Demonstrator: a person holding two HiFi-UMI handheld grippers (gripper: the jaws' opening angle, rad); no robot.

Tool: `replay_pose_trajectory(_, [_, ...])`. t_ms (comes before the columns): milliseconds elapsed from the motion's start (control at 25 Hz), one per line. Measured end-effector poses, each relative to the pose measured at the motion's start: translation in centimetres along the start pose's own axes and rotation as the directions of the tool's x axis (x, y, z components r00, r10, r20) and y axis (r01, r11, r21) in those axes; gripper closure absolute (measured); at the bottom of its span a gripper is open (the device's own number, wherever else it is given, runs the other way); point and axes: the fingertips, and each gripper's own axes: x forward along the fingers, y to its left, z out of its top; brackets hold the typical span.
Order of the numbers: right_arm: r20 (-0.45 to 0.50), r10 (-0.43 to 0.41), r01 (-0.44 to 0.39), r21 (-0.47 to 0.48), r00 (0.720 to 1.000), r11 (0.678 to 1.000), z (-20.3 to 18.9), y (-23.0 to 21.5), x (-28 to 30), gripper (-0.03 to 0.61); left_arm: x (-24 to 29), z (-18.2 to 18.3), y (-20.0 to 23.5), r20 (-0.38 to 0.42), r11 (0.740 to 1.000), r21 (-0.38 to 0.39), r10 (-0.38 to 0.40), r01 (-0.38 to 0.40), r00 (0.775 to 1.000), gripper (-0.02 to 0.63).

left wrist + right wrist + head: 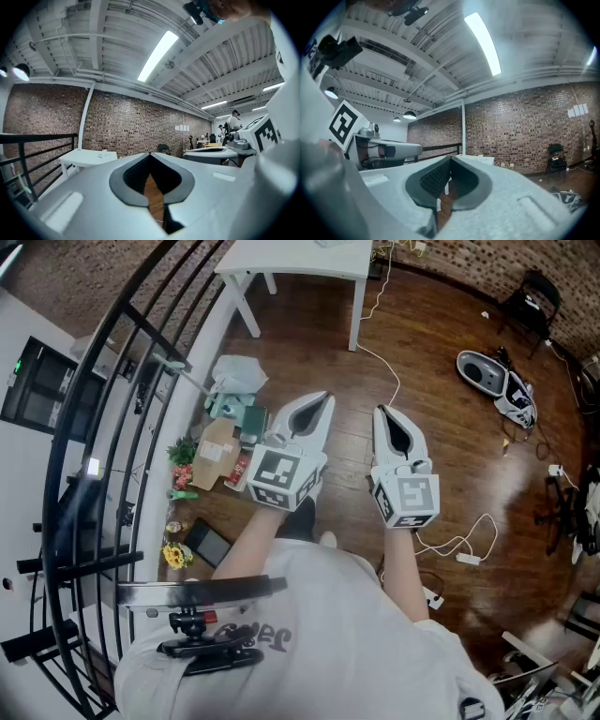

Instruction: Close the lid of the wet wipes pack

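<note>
Both grippers are held side by side at chest height over a wooden floor, pointing forward. My left gripper is shut, its tips meeting with nothing between them; the left gripper view shows the same closed tips against a brick wall. My right gripper is also shut and empty, its tips touching. I cannot pick out a wet wipes pack with certainty. A pale green item lies in the floor clutter to the left, too small to identify.
A black railing curves along the left. Beside it on the floor lie a cardboard box, a crumpled bag and flowers. A white table stands ahead. Cables and shoes lie on the right.
</note>
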Motion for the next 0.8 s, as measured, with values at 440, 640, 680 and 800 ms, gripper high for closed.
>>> replay_pose_trajectory(440, [-0.009,-0.024,0.024,-0.049,1.000,0.999,1.6,-2.6,16.4,0.591,10.6,1.9,13.3,0.018,0.999,-0.027,-0.040,0.040,0.999,0.598])
replay_pose_trajectory(640, [-0.007,-0.043,0.042,-0.063,0.999,0.997,2.5,-4.9,22.0,0.591,15.7,3.2,17.4,0.037,0.998,-0.026,-0.063,0.064,0.997,0.598])
replay_pose_trajectory(680, [-0.015,-0.051,0.050,-0.062,0.999,0.997,2.3,-5.6,23.0,0.591,16.6,3.1,18.0,0.036,0.997,-0.029,-0.069,0.070,0.997,0.598])
replay_pose_trajectory(800, [-0.031,-0.066,0.065,-0.055,0.997,0.996,1.5,-8.0,26.0,0.591,19.8,2.5,19.9,0.024,0.996,-0.042,-0.074,0.075,0.997,0.598])
